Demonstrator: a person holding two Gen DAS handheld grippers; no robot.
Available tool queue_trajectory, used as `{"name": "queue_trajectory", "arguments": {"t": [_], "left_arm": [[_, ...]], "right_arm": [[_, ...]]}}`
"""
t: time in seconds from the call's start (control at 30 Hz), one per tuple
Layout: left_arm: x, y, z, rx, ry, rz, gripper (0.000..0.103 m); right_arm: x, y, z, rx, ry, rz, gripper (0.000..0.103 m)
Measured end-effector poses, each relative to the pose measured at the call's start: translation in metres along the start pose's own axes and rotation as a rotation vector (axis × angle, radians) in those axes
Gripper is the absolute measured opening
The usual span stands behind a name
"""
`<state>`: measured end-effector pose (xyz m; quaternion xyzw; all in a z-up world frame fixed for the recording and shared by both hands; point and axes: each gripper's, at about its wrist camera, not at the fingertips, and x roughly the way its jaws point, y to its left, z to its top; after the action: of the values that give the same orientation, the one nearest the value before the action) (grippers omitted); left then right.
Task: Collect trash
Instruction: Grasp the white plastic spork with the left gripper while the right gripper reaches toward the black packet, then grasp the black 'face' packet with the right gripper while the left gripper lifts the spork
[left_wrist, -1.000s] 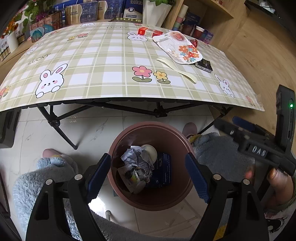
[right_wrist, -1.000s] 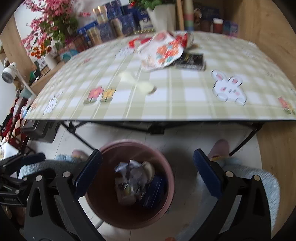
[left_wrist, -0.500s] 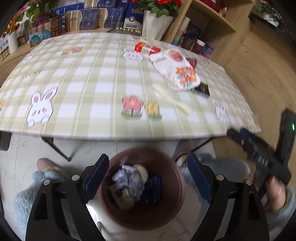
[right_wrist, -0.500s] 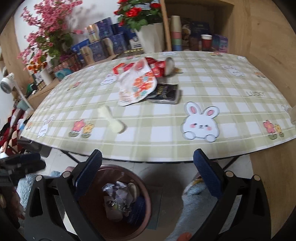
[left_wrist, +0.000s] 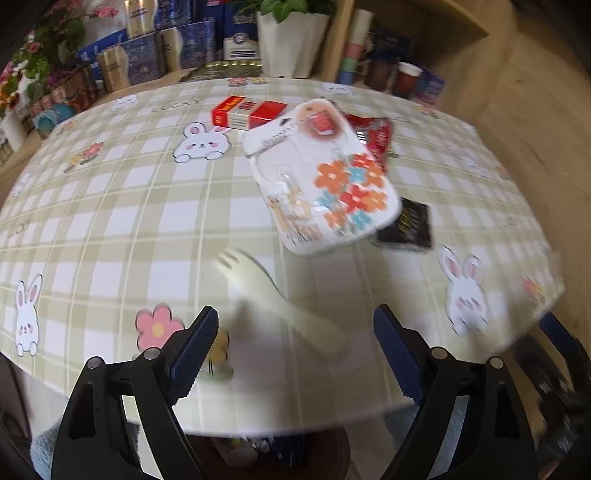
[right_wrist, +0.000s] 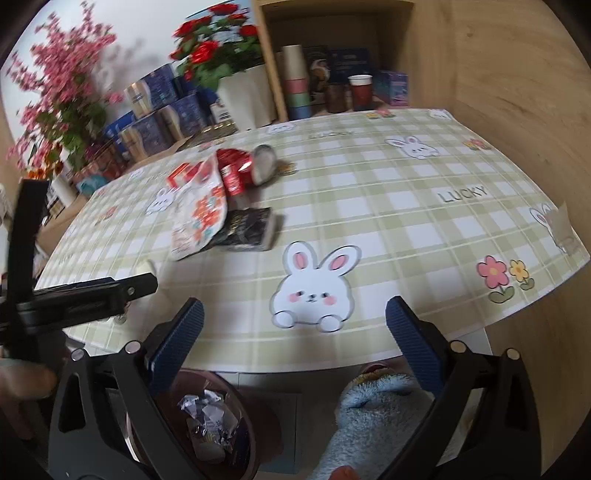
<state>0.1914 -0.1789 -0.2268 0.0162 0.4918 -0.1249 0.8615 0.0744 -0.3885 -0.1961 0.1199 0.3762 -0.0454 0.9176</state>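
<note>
My left gripper (left_wrist: 293, 347) is open and empty, just above the table's near edge. A cream plastic fork (left_wrist: 273, 295) lies right in front of it, between the fingers. Beyond lie a white flowered wrapper (left_wrist: 325, 184), a black packet (left_wrist: 410, 225), a red wrapper (left_wrist: 373, 136) and a red box (left_wrist: 247, 112). My right gripper (right_wrist: 295, 332) is open and empty over the near edge by a printed rabbit. The wrapper (right_wrist: 201, 218), black packet (right_wrist: 251, 229) and a crushed red can (right_wrist: 247, 168) lie to its far left. The brown bin (right_wrist: 207, 421) holds crumpled trash below.
The plaid table (right_wrist: 424, 221) has boxes, flower pots and a shelf with cups behind it. The left gripper's body (right_wrist: 81, 295) reaches in at the right wrist view's left. Fuzzy blue slippers (right_wrist: 373, 417) stand on the floor beside the bin.
Both grippers rose from over the bin to the table's edge. The left one moved forward over the fork; the bin slid under the table edge in its view.
</note>
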Motion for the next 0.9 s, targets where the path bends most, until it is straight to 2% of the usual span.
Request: {"name": "queue_trajectory", "arguments": {"t": [0.17,0.27,0.37,0.4,0.43,0.47,0.5,0.53,0.6,0.7,0.77,0.9], "left_arm": [[0.022,-0.004,0.007,-0.042,0.034,0.09,0.079],[0.028,-0.008,-0.002,-0.013,0.054,0.095,0.079],[0.028,-0.012,-0.01,0.034,0.036,0.115,0.076],[0.026,-0.01,-0.011,0.037,0.032,0.113,0.071],[0.024,-0.008,-0.012,0.046,0.027,0.112,0.057],[0.021,-0.007,-0.014,0.064,0.022,0.109,0.05],[0.02,-0.007,-0.014,0.082,0.021,0.105,0.036],[0.018,-0.006,-0.016,0.102,0.023,0.095,0.027],[0.015,-0.004,-0.018,0.126,0.029,0.061,0.017],[0.011,0.003,-0.021,0.138,0.033,0.007,0.017],[0.0,0.016,-0.022,0.118,-0.002,-0.039,0.016],[-0.022,0.039,-0.02,0.073,-0.055,-0.081,0.016]], "right_arm": [[0.002,-0.017,0.002,0.025,-0.007,-0.009,0.097],[0.005,-0.021,0.003,0.026,-0.012,-0.016,0.097],[0.009,-0.022,0.002,0.032,-0.004,-0.013,0.097],[0.01,-0.02,0.001,0.029,-0.001,-0.011,0.097],[0.01,-0.019,0.0,0.026,-0.001,-0.009,0.097],[0.011,-0.017,-0.001,0.02,0.0,-0.007,0.097],[0.011,-0.014,-0.002,0.015,0.0,-0.003,0.097],[0.01,-0.012,-0.003,0.01,-0.001,0.003,0.097],[0.01,-0.008,-0.004,0.004,0.0,0.009,0.097],[0.009,-0.003,-0.005,-0.011,0.003,0.018,0.097],[0.007,0.0,-0.005,-0.031,0.004,0.028,0.097],[0.01,0.002,-0.005,-0.082,0.011,0.026,0.097]]}}
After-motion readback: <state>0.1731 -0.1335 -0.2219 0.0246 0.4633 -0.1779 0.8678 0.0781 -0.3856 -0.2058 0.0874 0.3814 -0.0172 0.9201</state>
